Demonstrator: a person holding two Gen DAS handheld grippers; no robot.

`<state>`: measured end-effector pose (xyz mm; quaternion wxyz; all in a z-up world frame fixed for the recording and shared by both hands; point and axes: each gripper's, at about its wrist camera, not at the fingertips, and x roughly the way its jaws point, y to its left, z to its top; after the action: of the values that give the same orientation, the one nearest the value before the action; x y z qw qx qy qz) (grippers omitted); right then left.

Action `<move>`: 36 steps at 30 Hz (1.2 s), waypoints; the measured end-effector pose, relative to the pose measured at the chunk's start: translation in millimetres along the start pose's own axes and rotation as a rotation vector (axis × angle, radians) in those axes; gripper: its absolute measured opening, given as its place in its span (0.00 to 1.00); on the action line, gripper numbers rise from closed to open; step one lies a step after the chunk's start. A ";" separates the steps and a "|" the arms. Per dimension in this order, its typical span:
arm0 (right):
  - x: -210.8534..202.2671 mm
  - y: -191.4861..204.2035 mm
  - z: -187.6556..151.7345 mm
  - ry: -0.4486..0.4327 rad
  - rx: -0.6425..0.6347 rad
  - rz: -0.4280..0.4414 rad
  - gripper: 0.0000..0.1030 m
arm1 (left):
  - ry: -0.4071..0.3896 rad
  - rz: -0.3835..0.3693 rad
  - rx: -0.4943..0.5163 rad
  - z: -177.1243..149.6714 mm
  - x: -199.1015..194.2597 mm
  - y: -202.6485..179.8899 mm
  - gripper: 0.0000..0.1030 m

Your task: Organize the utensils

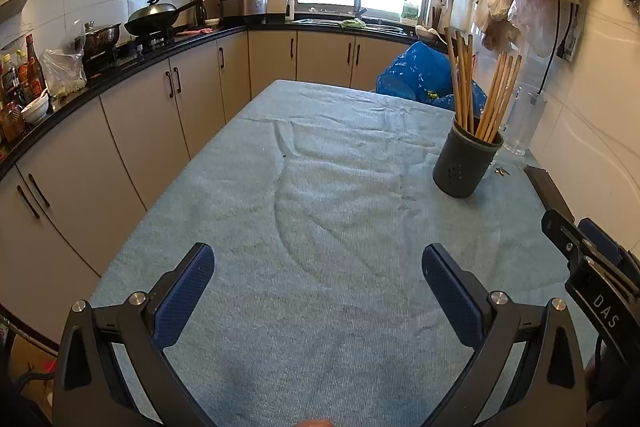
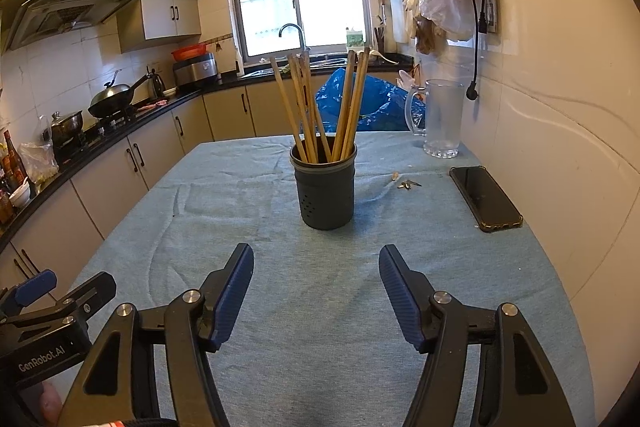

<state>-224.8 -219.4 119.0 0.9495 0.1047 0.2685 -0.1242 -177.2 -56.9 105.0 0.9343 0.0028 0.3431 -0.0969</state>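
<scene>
Kitchen counters run along the far wall under a bright window, and nearer in a table is covered with a blue cloth that lies a little wrinkled. On it stands a dark holder, upright, with wooden chopsticks leaning out in two loose bunches. To its right sit a glass jug by the wall, a phone flat on the cloth, and some small bits I can't make out between the holder and the phone.

Both tools hang low over the near end of the table. The right gripper has its jaws wide with nothing between them, lined up on the holder but well short of it. The left gripper is just as wide and empty, over bare cloth, with the holder off to its right.

I see no loose utensil left on the cloth, so to me this looks like either the very start or the finish. If more is wanted, the next move would be a forward reach by the right gripper, closing on the holder's wall or one chopstick without tipping it.
</scene>
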 end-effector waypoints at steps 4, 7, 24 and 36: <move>-1.9 0.6 -2.1 -0.003 -0.012 -0.009 0.68 | 0.002 0.001 0.002 -1.1 -0.6 0.1 1.00; -2.4 1.4 -2.2 -0.004 -0.014 -0.012 0.68 | 0.004 0.002 0.003 -0.8 -0.3 -0.2 1.00; -6.2 1.2 -1.3 -0.014 -0.014 -0.018 0.70 | 0.015 -0.003 0.010 -2.5 0.7 -2.2 1.00; -4.8 -3.4 -1.5 -0.016 -0.002 -0.023 0.70 | 0.029 -0.013 0.025 -3.6 3.2 -5.9 1.00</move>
<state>-230.5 -221.4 119.8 0.9503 0.0996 0.2619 -0.1358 -178.2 -63.0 100.6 0.9284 0.0137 0.3554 -0.1070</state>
